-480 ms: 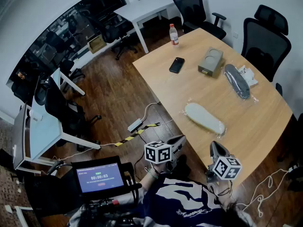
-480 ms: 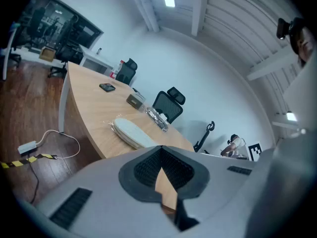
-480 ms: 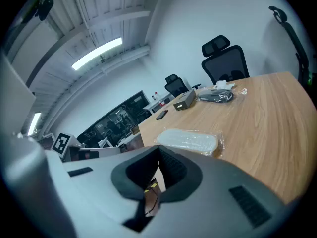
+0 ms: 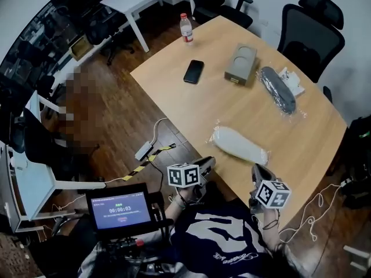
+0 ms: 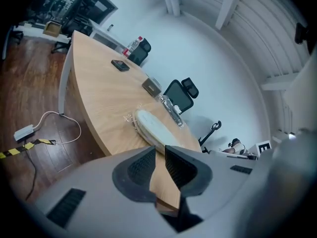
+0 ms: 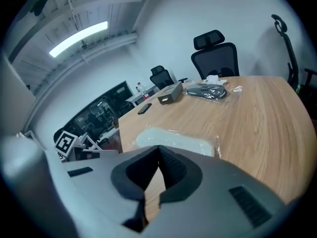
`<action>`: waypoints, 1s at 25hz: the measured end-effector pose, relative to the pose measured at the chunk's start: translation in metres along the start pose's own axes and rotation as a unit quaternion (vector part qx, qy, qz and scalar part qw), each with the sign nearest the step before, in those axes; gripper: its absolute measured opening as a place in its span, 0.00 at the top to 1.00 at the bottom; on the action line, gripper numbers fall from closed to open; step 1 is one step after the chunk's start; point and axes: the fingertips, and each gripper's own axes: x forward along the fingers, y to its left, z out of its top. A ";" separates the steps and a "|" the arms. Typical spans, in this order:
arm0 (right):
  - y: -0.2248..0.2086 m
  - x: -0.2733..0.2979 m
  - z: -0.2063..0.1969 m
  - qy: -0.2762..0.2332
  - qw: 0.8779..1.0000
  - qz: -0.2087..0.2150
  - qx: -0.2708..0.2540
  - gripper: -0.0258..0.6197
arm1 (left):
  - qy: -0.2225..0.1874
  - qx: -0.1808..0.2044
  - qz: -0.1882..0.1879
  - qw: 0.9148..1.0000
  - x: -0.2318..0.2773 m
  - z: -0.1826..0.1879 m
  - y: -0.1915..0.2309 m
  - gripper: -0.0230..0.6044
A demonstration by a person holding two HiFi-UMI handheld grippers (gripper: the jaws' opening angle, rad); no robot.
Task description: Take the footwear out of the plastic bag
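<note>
Pale flat footwear [image 4: 239, 145] sits inside clear plastic bag [image 4: 215, 134] near front edge of wooden table [image 4: 174, 86]. My left gripper [image 4: 206, 162] slightly parted, empty. My right gripper [image 4: 257, 169] closed, empty. Both short of bag.

Open tabletop [image 4: 191, 106] around bagged white footwear [image 4: 240, 145]

Footwear [image 4: 240, 145] is pale grey (bag [image 4: 215, 133] clear), table [image 4: 174, 91] light wood-grain.
</note>
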 end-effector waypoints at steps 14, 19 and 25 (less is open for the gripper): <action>-0.076 0.074 -0.015 0.119 0.986 -0.114 -0.018 0.96 | 0.003 -0.033 0.021 0.999 0.031 0.020 0.025 0.81; -0.077 0.074 -0.016 0.109 0.992 -0.069 0.001 0.97 | 0.011 -0.028 -0.015 0.999 0.042 0.017 0.018 0.47; -0.090 0.051 -0.025 0.139 0.990 -0.011 0.032 0.97 | 0.023 -0.032 -0.036 0.999 0.058 0.021 0.008 0.38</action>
